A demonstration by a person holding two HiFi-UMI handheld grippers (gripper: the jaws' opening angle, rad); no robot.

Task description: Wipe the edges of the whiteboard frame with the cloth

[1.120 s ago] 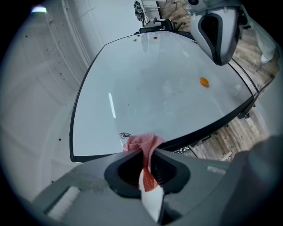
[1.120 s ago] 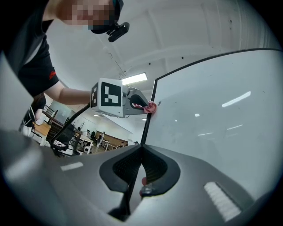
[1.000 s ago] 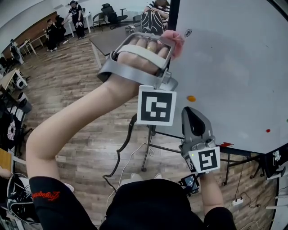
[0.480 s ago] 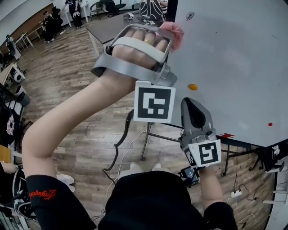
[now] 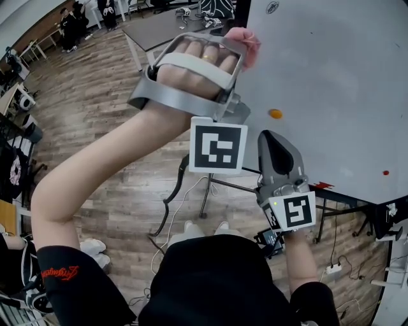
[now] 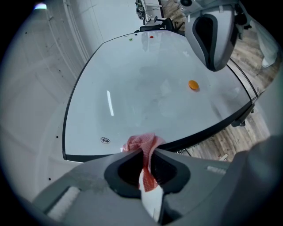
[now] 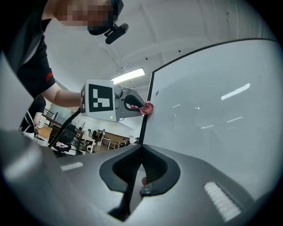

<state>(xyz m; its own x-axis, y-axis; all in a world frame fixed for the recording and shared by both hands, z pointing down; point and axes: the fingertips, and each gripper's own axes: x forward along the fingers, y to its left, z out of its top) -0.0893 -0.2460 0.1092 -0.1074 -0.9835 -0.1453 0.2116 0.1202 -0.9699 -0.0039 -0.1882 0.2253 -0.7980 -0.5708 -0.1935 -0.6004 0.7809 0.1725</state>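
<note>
Whiteboard [image 5: 331, 83]: filled the right of the head view, with its frame edge [image 5: 243, 11] running down its left side.
Cloth [image 5: 246, 43]: sat between the jaws of the left gripper [image 5: 239, 56], touching the frame edge near the board's upper left.
Right gripper [image 5: 275, 153]: hung below and right of the left gripper, in front of the board's lower part.
Round magnet [image 5: 275, 114]: sat on the board face, between the 2 grippers.
Stand leg [image 5: 207, 197]: stood under the board on the floor [image 5: 95, 108], with a cable [image 5: 169, 204] left of it.
Table [image 5: 159, 28]: stood behind the left gripper.
People [image 5: 67, 28]: stood far behind, at the upper left.
</note>
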